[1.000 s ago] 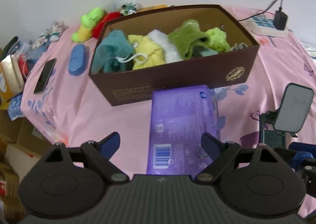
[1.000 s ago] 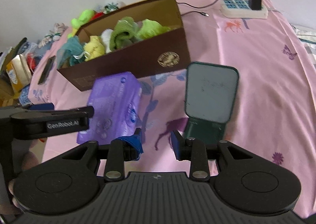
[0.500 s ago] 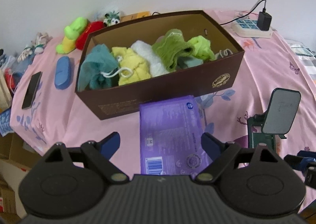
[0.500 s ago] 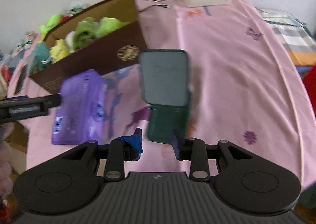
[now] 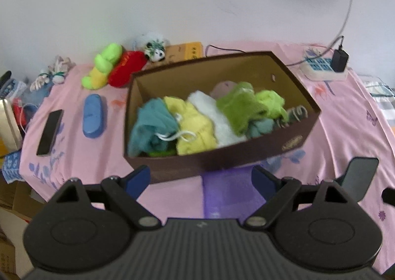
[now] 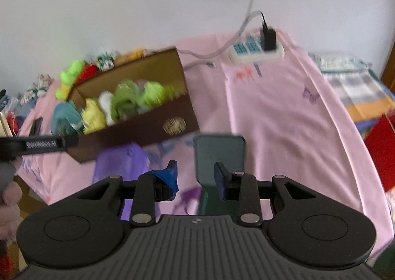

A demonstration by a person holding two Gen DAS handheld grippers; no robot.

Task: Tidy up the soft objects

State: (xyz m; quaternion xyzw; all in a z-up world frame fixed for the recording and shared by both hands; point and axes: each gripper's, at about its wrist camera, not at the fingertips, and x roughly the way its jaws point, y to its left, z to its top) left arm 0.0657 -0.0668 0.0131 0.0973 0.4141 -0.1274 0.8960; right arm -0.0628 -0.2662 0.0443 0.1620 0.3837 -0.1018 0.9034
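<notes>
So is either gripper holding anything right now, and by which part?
Nothing is held. The left gripper and right gripper are both open and empty.

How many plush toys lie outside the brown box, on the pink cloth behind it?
3 clearly: a green-yellow plush behind the brown box on its left, a red plush touching it, a white plush behind. More may be hidden.

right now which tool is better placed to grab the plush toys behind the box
Left, probably. The left tool is wide open, empty and faces the box with the plush toys beyond its left end. The right tool is narrower and aimed at the mirror.
</notes>
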